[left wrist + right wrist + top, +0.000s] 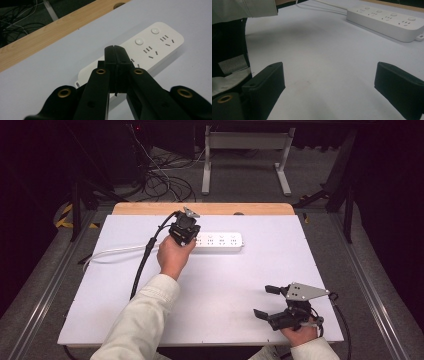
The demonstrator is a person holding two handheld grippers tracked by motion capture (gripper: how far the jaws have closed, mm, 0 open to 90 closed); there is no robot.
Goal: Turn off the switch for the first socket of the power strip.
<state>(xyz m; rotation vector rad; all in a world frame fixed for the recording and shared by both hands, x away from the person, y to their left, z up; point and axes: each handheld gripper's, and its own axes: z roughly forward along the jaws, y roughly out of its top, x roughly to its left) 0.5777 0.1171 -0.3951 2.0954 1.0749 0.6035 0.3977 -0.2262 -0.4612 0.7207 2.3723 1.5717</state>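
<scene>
White board covers the table (215, 295), with a strip of bare wood along its far edge and tangled cables on the floor beyond. Nearest the person, the right gripper (267, 301) rests at the front right corner, its jaws spread wide with nothing between them. Farther out, the left gripper (186, 236) has its jaws pressed together, empty, tip down at the left end of the white power strip (220, 240), which lies across the far middle of the board with its cord running off to the left. The work looks like pressing one of the strip's round buttons (a judgement from the closed tip's position). To do it well, keep the tip square over a button and push straight down, so the strip does not slide. Only the left gripper view resolves those buttons (139, 41); from the right gripper view the strip (387, 21) sits well away across bare board.
</scene>
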